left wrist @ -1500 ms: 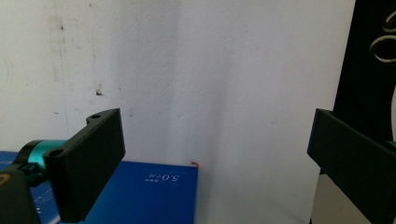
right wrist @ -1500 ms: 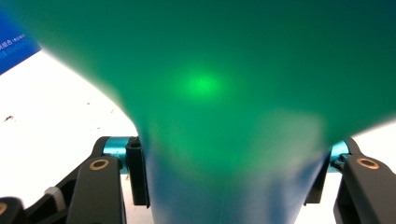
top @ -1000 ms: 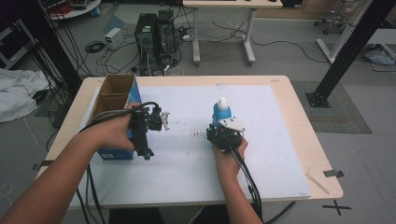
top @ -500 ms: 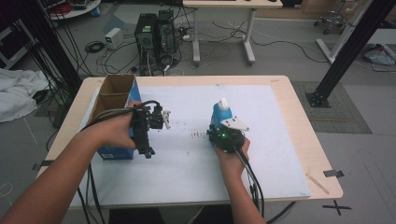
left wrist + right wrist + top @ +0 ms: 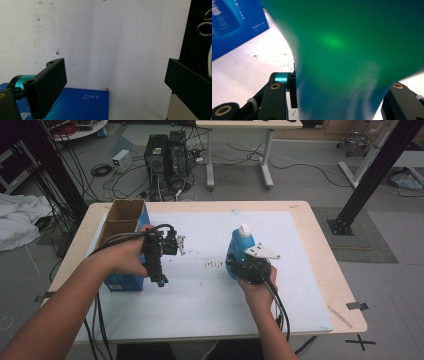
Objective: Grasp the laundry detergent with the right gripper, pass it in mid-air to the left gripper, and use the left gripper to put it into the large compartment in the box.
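Our right claw (image 5: 239, 266) clenches the upright blue bottle (image 5: 240, 251) on the desk (image 5: 320, 250); our left claw (image 5: 172, 243) hangs released beside the box (image 5: 122, 282).

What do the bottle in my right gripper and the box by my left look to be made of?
The blue bottle with its white cap looks like smooth, glossy plastic: the right gripper view catches a soft highlight on its wall. The open box looks like cardboard, raw brown inside, with a printed blue, slightly shiny outer face.
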`<state>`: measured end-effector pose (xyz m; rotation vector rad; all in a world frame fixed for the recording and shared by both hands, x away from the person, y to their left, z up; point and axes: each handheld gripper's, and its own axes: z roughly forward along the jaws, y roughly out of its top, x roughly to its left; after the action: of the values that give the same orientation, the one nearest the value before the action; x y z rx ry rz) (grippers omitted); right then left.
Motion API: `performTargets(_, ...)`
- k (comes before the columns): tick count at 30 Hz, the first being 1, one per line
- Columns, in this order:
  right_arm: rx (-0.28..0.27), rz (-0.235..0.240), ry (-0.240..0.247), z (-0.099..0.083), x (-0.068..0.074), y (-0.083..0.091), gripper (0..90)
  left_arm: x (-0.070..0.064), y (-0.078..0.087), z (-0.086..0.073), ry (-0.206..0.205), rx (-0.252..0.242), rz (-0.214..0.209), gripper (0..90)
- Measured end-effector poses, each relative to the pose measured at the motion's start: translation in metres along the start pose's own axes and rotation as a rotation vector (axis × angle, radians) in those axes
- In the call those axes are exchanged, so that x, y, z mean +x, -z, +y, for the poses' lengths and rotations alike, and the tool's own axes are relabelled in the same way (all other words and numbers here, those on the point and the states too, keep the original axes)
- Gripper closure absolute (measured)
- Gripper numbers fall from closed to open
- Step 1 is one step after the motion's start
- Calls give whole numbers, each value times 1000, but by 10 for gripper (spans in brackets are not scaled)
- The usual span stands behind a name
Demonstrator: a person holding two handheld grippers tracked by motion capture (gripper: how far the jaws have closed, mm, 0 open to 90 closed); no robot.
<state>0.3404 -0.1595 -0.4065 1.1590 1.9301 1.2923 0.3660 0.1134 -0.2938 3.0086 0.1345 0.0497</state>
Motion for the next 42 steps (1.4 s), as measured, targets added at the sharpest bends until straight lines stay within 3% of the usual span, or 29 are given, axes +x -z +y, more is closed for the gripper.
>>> performTargets(4,-1,41,20,2,-2,5,457,1,3,3,-4,1,0,41)
performTargets(6,-2,93,42,4,-3,9,456,1,3,4,-1,0,0,41)
performTargets(8,-2,93,42,4,-3,9,456,1,3,5,-2,0,-1,41)
performTargets(13,-4,180,75,7,-5,16,456,2,5,6,-5,2,-5,41)
performTargets(19,-4,239,101,8,-4,21,455,3,6,7,-3,2,-9,41)
performTargets(22,-2,304,168,9,1,22,455,2,8,9,-9,-6,-16,41)
performTargets(27,-1,353,192,9,5,22,455,2,9,12,-22,-7,-18,41)
performTargets(28,6,395,217,10,8,22,454,2,9,13,-22,-8,-19,41)
performTargets(31,23,451,256,11,13,21,454,2,11,14,-31,-12,-21,41)
performTargets(36,30,495,275,10,16,19,454,0,12,18,-45,-20,-24,41)
performTargets(39,35,568,316,9,22,16,454,-4,15,24,-70,-27,-29,41)
performTargets(42,38,596,327,9,25,15,454,-5,16,27,-79,-26,-28,41)
